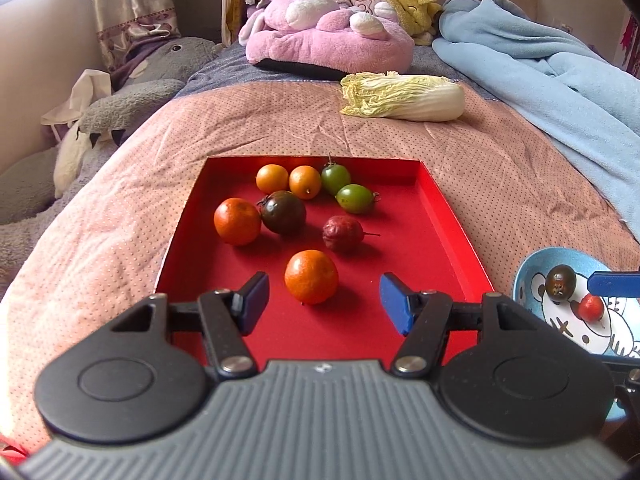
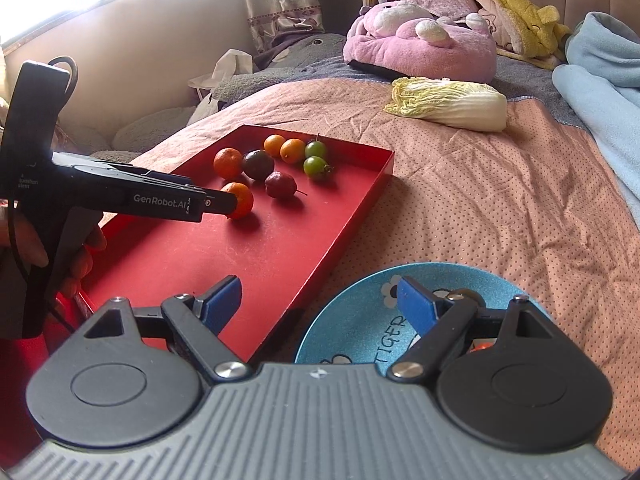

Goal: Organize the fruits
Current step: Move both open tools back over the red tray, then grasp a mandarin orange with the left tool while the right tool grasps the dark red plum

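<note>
Left gripper point(image 1: 324, 300), jaws spread wide, poised low over the red tray point(image 1: 452, 216), blue pads flanking but apart from the nearest orange point(image 1: 311, 282). Just beyond the orange, a wrinkled maroon passion fruit point(image 1: 343, 233) with its stem pointing toward the tray's right wall; bare red felt-like floor between them. Farther in, clustered near the tray's far wall, smooth round oranges, a dark tomato and two green ones. Right gripper point(image 2: 320, 304), also open and empty, straddling the tray's right edge and the glossy blue bowl point(image 2: 360, 320).
</note>
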### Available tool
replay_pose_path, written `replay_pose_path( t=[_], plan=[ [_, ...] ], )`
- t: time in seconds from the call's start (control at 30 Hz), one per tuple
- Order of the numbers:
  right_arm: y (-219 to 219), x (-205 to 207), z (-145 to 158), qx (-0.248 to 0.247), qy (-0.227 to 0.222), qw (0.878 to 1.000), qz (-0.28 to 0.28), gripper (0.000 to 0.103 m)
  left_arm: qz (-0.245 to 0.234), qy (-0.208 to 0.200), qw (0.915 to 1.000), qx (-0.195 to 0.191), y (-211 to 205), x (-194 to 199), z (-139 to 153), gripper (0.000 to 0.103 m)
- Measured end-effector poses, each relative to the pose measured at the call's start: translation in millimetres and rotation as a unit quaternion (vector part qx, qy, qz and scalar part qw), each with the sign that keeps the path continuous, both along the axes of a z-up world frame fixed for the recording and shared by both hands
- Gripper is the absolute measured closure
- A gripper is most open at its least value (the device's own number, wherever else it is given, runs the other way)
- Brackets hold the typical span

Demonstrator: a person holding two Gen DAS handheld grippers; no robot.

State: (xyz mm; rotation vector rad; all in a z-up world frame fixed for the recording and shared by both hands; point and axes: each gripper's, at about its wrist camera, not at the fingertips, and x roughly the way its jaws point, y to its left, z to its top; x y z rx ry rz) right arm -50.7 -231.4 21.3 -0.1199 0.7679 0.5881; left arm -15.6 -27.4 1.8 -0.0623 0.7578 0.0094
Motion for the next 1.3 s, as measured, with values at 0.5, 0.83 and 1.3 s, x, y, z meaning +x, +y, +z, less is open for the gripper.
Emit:
replay_pose_path(
  t=[0.5, 0.83, 1.3],
  plan=[
    [48.8, 12.0, -2.8, -0.009, 0.003, 0.999, 0.048, 0.015, 0.036, 0.011, 0.9993, -0.007, 36.1, 9.4, -3.2, 0.039],
    [84.8, 36.5, -20.6, -0.013, 0.014, 0.997, 0.069, 0.015, 0.044, 0.025, 0.9986, -0.014, 54.8, 13.6, -11.8, 0.039],
    [95.0, 60.0, -41.8, -0.032, 0.022, 0.997, 0.063, 0.015, -0.039, 0.040, 0.9978, -0.035, 30.7, 30.6, -26.9, 0.039]
  ],
)
